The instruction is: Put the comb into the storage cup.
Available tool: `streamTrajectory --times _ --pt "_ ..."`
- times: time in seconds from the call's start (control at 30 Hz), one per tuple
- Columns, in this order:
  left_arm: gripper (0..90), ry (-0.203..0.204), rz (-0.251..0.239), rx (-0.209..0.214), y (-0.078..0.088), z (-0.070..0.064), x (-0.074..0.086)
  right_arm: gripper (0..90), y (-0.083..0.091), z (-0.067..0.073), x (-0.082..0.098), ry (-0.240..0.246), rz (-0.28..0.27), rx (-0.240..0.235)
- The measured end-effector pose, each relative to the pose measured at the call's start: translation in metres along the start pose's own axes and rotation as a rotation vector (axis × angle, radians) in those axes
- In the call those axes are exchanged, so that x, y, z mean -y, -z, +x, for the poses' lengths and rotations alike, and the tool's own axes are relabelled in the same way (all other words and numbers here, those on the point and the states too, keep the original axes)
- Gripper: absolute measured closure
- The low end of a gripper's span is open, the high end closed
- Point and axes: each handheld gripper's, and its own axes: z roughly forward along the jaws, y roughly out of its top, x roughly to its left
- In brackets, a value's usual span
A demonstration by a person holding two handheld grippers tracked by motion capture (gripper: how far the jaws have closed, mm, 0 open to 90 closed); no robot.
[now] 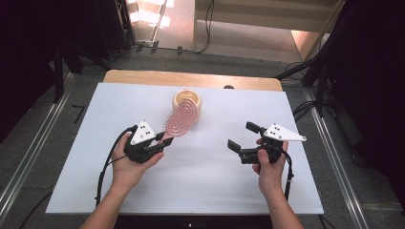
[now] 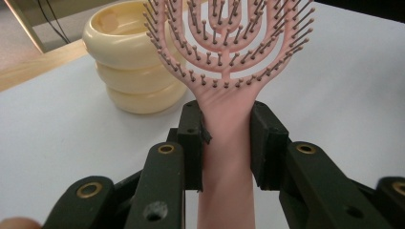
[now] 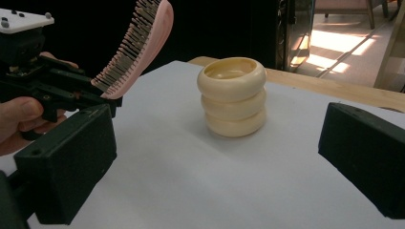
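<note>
Hairbrush (image 2: 224, 71), pink, sits clamped by its handle in my left gripper (image 2: 227, 138), at centre frame beside the cream holder (image 1: 187, 100); my right gripper (image 1: 241, 136) gapes empty.

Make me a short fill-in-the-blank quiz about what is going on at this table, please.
1. The left gripper holds a pink ____ by its handle.
2. The cream holder looks like ____ rings stacked up.
3. The right gripper has its fingers ____, with nothing between them.
4. The holder stands on a ____ table.

Missing words: hairbrush; three; open; white
</note>
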Motion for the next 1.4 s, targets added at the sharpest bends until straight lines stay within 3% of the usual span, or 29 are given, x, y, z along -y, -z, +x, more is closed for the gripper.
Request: streamTrajectory --times 0.7,1.4 --pt "70.9 -0.024 -0.050 0.017 -0.015 -0.017 -0.003 0.0 -0.026 0.017 -0.012 -0.007 -0.012 -0.065" --pt "70.9 -0.029 -0.112 0.001 -0.025 -0.029 -0.005 0.0 -0.051 0.033 -0.020 -0.022 -0.013 -0.105"
